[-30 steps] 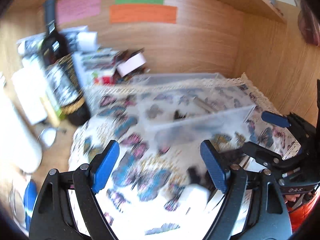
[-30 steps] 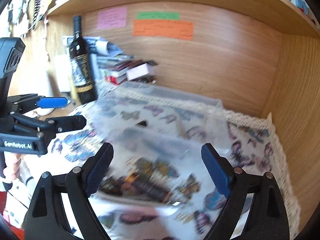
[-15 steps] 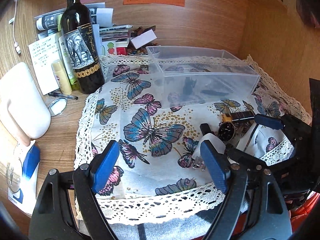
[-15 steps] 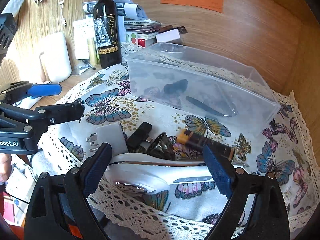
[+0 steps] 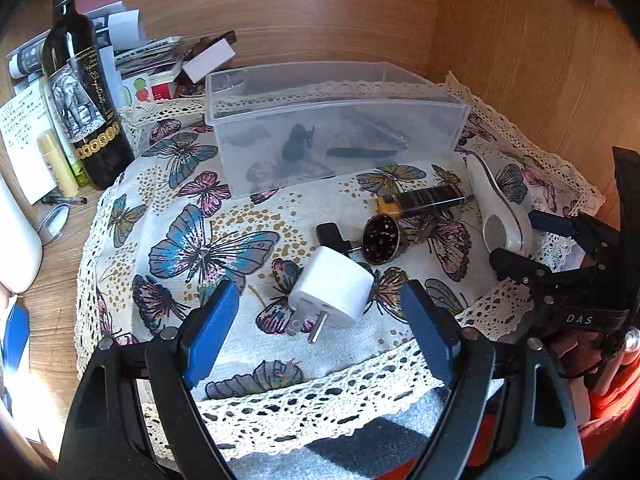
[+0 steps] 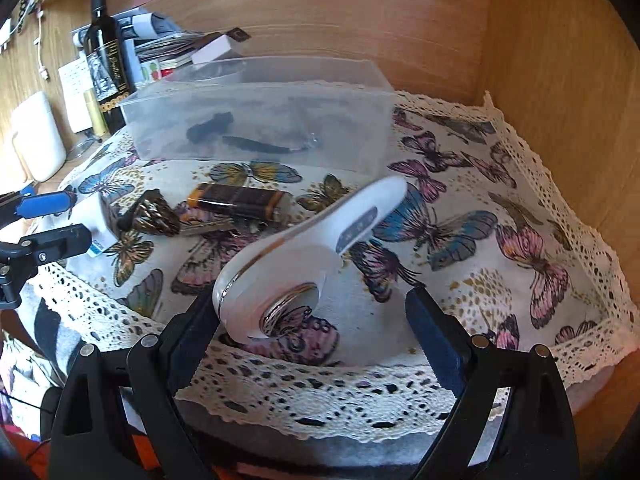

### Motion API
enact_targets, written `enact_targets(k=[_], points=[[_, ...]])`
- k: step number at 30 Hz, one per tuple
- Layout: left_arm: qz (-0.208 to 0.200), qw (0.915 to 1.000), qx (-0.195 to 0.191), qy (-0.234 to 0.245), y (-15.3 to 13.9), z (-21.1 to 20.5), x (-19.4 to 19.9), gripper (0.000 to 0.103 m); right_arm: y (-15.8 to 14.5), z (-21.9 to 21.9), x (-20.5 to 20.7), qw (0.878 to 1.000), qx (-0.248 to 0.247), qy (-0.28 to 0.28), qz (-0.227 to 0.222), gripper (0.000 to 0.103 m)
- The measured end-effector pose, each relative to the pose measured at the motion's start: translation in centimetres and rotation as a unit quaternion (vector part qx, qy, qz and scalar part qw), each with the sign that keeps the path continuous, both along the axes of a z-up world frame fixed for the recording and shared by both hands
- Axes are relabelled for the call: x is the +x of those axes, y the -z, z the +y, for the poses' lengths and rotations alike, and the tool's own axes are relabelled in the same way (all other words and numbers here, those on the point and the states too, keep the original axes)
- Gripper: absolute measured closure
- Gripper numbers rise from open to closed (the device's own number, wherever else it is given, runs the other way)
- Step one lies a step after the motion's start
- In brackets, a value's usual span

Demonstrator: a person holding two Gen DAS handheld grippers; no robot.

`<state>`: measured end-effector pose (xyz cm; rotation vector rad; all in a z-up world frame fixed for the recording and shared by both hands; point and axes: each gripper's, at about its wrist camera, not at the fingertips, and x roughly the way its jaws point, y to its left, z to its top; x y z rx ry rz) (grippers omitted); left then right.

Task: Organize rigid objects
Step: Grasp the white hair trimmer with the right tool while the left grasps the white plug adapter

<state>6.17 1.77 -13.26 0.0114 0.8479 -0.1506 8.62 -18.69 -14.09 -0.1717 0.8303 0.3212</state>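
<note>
Clear plastic box point(image 5: 336, 120) at the far side already holds a few dark small items. Near it on the butterfly cloth point(image 5: 192, 240) wait a white handheld device point(image 6: 304, 248), black-gold lighter point(image 5: 420, 198), white plug adapter point(image 5: 332, 288). Left gripper point(image 5: 316, 328) and right gripper point(image 6: 312, 332) both gape, holding nothing.

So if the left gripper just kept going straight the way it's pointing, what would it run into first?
Most likely the white plug adapter, lying on the butterfly cloth between the open fingers of the left gripper. Behind it sit the round metal grinder and the clear bin; depth is uncertain.
</note>
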Motion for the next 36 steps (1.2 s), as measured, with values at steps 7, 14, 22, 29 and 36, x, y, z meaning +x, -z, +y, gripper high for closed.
enact_targets(k=[7, 14, 22, 29, 36], points=[[0.017, 0.9998, -0.011, 0.007, 1.0, -0.4, 0.9, 0.039, -0.2, 0.3, 0.8, 0.999, 0.049, 0.012, 0.000, 0.016], [0.017, 0.9995, -0.028, 0.001, 1.5, -0.1, 1.5, 0.056, 0.4, 1.0, 1.2, 0.999, 0.040, 0.021, -0.014, 0.055], [-0.014, 0.9997, -0.020, -0.005, 0.3, 0.1, 0.3, 0.065, -0.5, -1.6, 0.6, 0.997, 0.049, 0.049, -0.021, 0.068], [-0.046, 0.9985, -0.025, -0.012, -1.8, 0.5, -0.1, 0.065, -3.0, -4.0, -0.1, 0.993, 0.074, 0.070, -0.054, 0.068], [-0.071, 0.9969, -0.027, -0.019, -3.6, 1.0, 0.1, 0.065, -6.4, -4.7, -0.4, 0.989, 0.076, 0.071, -0.109, 0.069]])
